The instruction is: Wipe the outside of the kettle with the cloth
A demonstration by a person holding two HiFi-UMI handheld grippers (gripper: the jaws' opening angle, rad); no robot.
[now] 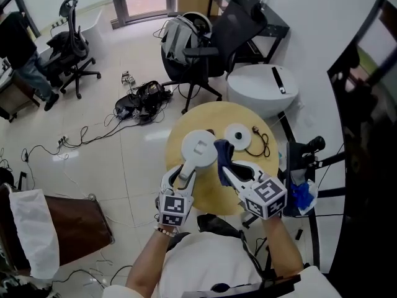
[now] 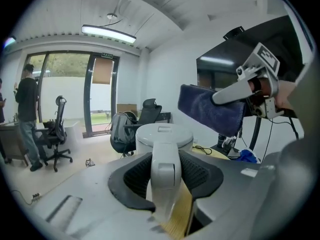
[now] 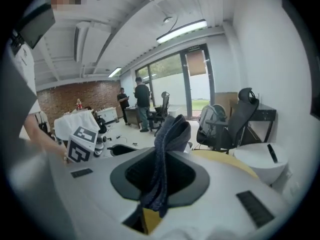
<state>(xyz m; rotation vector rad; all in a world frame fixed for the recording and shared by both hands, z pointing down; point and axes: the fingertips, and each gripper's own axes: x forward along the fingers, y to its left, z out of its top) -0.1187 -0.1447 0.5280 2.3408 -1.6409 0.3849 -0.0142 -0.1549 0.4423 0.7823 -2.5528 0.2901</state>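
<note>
kettle handle (image 2: 164, 156) clamped in left hand-held gripper (image 1: 184, 177), blue cloth (image 3: 167, 149) pinched in right hand-held gripper (image 1: 227, 171)

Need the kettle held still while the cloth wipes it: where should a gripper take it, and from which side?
Grip the handle, coming from the person's side. It is a narrow upright bar standing off the kettle toward that side, slim enough to clamp; the left gripper holds it there, leaving the round wall free for the cloth.
</note>
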